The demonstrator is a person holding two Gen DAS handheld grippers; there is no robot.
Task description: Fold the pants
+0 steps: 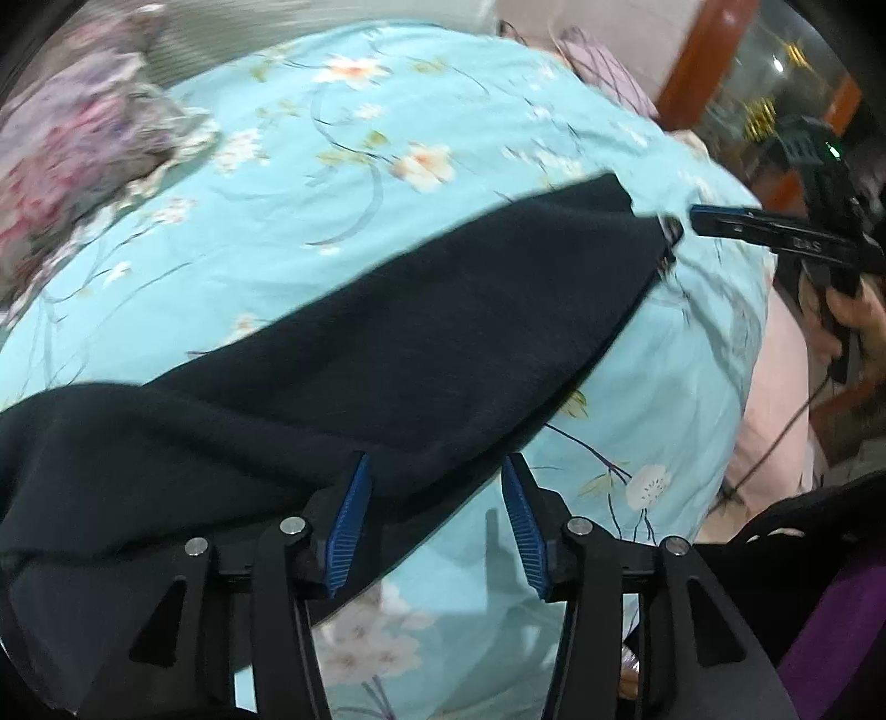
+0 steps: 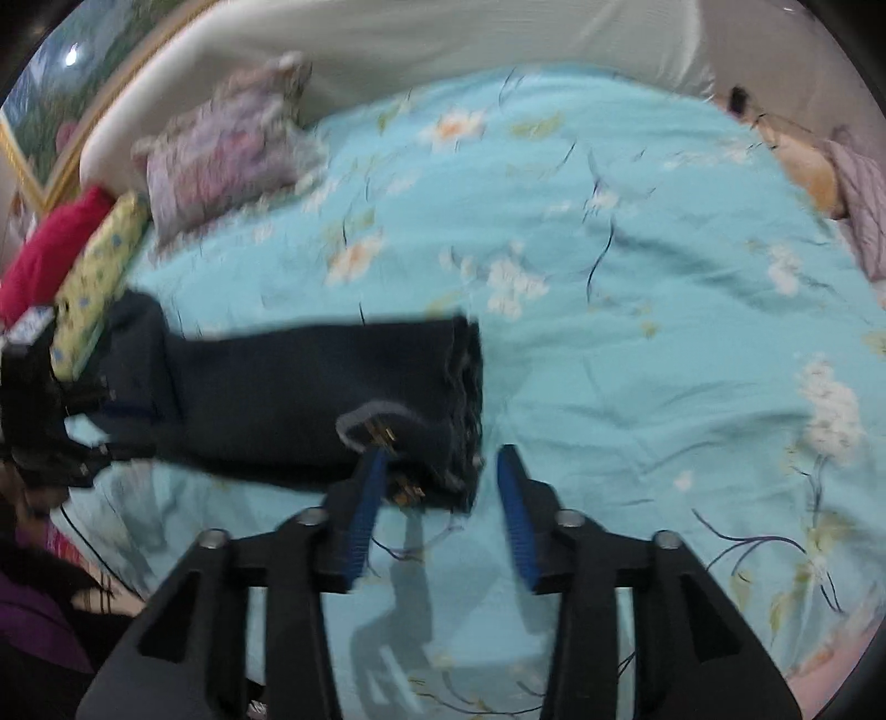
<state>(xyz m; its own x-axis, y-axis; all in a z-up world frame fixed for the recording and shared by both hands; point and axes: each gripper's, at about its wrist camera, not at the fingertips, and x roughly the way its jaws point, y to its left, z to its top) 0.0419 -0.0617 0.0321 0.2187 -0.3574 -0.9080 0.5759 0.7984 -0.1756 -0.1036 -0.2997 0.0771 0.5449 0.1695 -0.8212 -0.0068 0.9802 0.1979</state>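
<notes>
Covering the bed is a light blue sheet (image 2: 637, 332) printed with pale blossoms and thin dark twigs, creased in places. A pale padded headboard (image 2: 443, 44) curves along the far side, and a gilt picture frame (image 2: 33, 160) hangs beyond it at the upper left of the right wrist view. In the left wrist view a reddish wooden post (image 1: 703, 61) and some glass with reflected lights stand at the upper right.

On the sheet lie the dark navy pants (image 2: 310, 399), folded lengthwise into a long band. Their hem end lies just in front of the right tool (image 2: 437, 459), with a pale-edged flap and small brass-coloured bits showing there. Their other end runs toward the left tool (image 1: 434, 471), which shows as a dark blurred shape at the left edge of the right wrist view.

Both tools stand open. The left tool's blue pads (image 1: 354, 498) sit at the near edge of the cloth without pinching it. The right tool's left pad is at the hem corner, its right pad over bare sheet; contact there is too blurred to judge.

A floral frilled pillow (image 2: 227, 149) rests near the headboard. Beside it are a yellow-green patterned cushion (image 2: 99, 271) and a red bundle (image 2: 50, 249). A lilac striped cloth (image 2: 864, 210) lies at the far right edge. A purple sleeve (image 1: 830, 637) shows low in the left wrist view.
</notes>
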